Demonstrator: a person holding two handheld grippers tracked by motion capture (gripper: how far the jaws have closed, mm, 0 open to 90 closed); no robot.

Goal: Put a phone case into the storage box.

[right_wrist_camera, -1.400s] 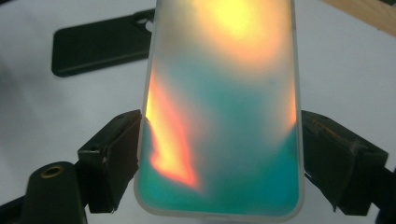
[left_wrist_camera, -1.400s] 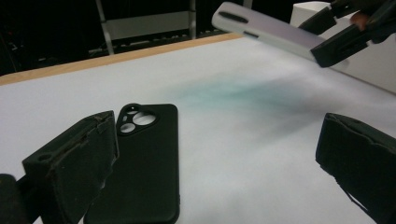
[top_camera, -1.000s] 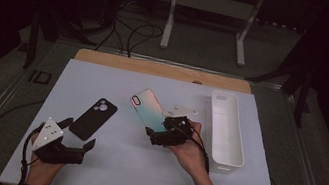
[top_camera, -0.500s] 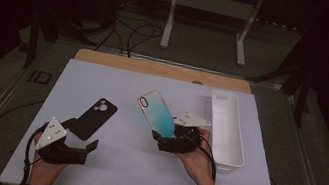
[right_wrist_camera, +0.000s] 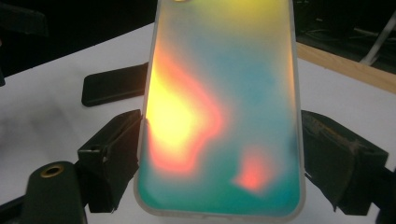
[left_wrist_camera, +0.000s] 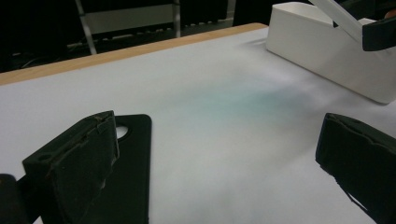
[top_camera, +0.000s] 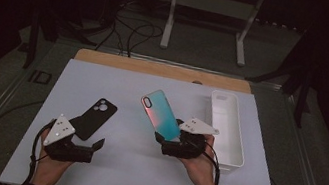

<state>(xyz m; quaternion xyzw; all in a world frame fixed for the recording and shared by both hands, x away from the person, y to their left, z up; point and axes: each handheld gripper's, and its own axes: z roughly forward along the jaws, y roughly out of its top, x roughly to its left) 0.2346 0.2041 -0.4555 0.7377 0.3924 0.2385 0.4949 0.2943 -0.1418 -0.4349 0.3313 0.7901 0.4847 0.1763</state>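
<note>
My right gripper [top_camera: 170, 142] is shut on the lower end of an iridescent teal-and-pink phone case [top_camera: 161, 113], held tilted above the table. In the right gripper view the case [right_wrist_camera: 224, 102] sits clamped by its long edges between both jaws. A black phone case [top_camera: 95, 117] lies flat on the white table to the left; it also shows beside the left jaw [left_wrist_camera: 126, 172] and behind the held case [right_wrist_camera: 114, 84]. My left gripper [top_camera: 95, 148] rests low at the front left, just in front of the black case, jaws open with bare table between them [left_wrist_camera: 215, 163].
A white oblong tray [top_camera: 227, 128] stands at the right side of the table, close to my right hand; it shows at the upper right of the left gripper view [left_wrist_camera: 327, 56]. The table's wooden far edge [top_camera: 161, 69] runs behind. Stand legs and cables lie on the floor beyond.
My right gripper has carried the iridescent case to the right and toward the front, nearer the white tray. The left gripper has stayed where it was.
</note>
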